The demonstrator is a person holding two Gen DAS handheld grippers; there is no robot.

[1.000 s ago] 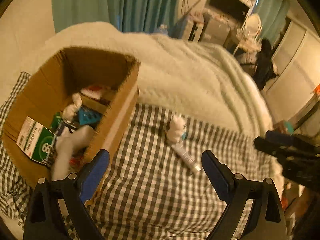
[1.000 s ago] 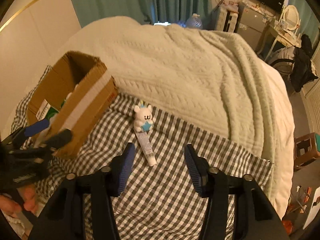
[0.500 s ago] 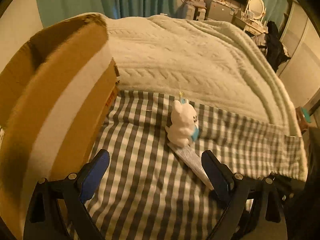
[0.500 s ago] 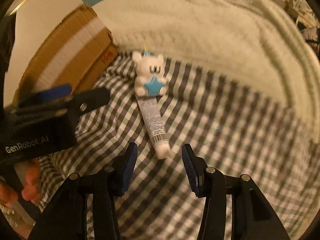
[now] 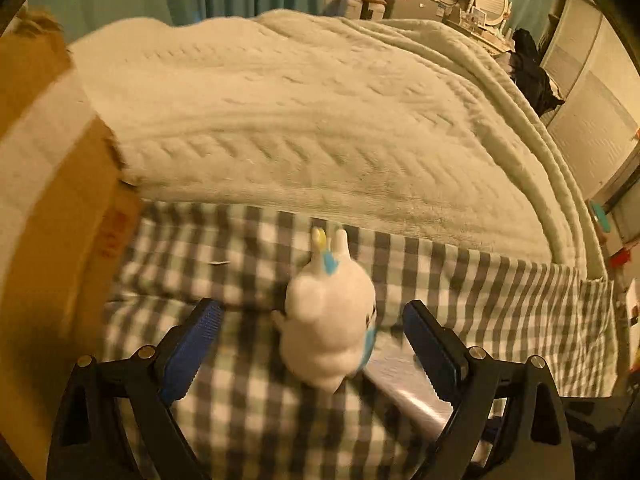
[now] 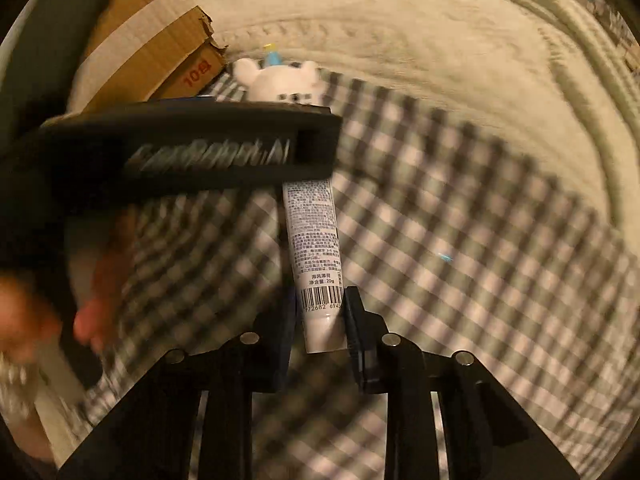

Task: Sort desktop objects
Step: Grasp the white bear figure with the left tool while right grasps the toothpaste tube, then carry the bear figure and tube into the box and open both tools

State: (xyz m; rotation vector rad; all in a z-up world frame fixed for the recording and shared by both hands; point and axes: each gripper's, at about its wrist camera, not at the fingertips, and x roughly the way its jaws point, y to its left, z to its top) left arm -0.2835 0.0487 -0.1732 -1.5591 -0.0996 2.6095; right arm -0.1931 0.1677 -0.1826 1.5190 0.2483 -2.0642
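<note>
A cream cable-knit blanket [image 5: 320, 120] covers the far part of the bed, and its near edge overlaps the gray-and-white checked cloth [image 6: 460, 240] where I work. A cardboard box [image 5: 52, 200] stands at the left edge of that cloth, its corner touching the blanket's edge. My left gripper [image 5: 312, 344] hangs over the cloth with its blue pads well apart; the white plush bear [image 5: 328, 320] sits between them, touched by neither pad. The bear sits near the blanket's edge, close to the box corner. A white toothpaste tube [image 6: 316, 256] runs from the bear toward me across the cloth. My right gripper [image 6: 320, 320] has just been closing, and its jaws now press on the tube's near end, by the barcode. My left hand [image 6: 48, 320] shows blurred at the left.
</note>
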